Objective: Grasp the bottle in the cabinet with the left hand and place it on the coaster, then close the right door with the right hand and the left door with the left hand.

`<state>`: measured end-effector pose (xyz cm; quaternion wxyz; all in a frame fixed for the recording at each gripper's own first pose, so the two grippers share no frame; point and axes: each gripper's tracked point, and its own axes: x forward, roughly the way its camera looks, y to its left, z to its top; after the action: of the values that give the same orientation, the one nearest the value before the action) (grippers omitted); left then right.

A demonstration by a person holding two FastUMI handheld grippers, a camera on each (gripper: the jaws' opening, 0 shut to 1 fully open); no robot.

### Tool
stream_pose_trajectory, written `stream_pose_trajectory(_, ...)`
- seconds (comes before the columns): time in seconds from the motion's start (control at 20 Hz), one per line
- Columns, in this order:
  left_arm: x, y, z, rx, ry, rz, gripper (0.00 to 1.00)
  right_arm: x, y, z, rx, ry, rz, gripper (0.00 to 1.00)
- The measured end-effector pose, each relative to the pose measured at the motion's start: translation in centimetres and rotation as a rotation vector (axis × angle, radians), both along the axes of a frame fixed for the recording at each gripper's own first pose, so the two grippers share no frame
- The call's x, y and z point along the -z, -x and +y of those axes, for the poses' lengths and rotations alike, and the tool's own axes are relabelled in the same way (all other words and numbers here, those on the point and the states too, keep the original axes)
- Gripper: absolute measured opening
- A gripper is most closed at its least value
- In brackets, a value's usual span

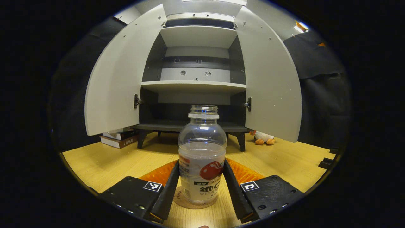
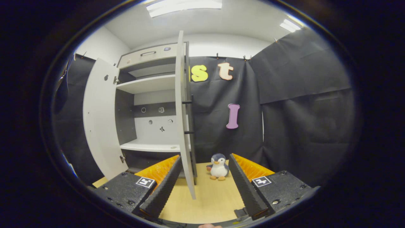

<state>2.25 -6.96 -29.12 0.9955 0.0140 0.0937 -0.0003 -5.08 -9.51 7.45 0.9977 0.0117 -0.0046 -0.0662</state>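
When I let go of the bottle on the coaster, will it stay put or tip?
The bottle looks clear plastic, uncapped and roughly half full, so probably light and easy to nudge. It stands upright on the small round coaster, which it nearly covers, so a sideways brush from the left gripper might tip it and spill. The thin wall may flex under a squeeze.

bottle (image 1: 202, 158) on coaster (image 1: 190, 204), before cabinet (image 1: 197, 84)
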Motion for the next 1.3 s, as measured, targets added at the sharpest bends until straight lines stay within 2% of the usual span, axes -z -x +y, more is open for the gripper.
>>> stream_pose_trajectory(0.15, -0.4, 0.3, -0.1, 0.009, -0.006, -0.042, 0.75, 0.2, -0.2, 0.8, -0.021, -0.002, 0.009, 0.97)
stream_pose_trajectory(0.3, -0.2, 0.3, 0.0, 0.008, -0.001, -0.036, 0.79, 0.4, -0.1, 1.1, -0.027, -0.001, 0.02, 0.97)
stream_pose_trajectory(0.4, 0.1, 0.4, -0.5, 0.037, 0.001, -0.015, 0.82, 0.6, -0.1, 1.3, -0.033, -0.013, 0.026, 0.96)
stream_pose_trajectory(0.45, 0.4, 0.7, -0.6, 0.045, 0.007, -0.001, 0.95, 0.7, -0.1, 1.4, -0.036, -0.019, 0.026, 0.97)
stream_pose_trajectory(0.75, -1.2, 1.7, 0.1, 0.012, 0.006, -0.021, 0.97, 2.3, -0.9, 1.8, -0.063, -0.03, 0.064, 0.97)
stream_pose_trajectory(0.95, -7.2, 1.9, 0.0, 0.013, 0.046, -0.102, 0.96, 3.1, -1.6, 0.4, -0.06, -0.052, 0.07, 0.97)
stream_pose_trajectory(1.1, -12.0, 1.1, -0.3, 0.05, 0.06, -0.105, 0.95, 3.2, -2.4, -1.4, -0.05, -0.039, 0.062, 0.95)
stream_pose_trajectory(1.3, -19.9, 0.9, 0.1, 0.064, 0.062, -0.16, 0.95, 0.4, -4.2, -3.7, -0.05, -0.013, -0.037, 0.96)
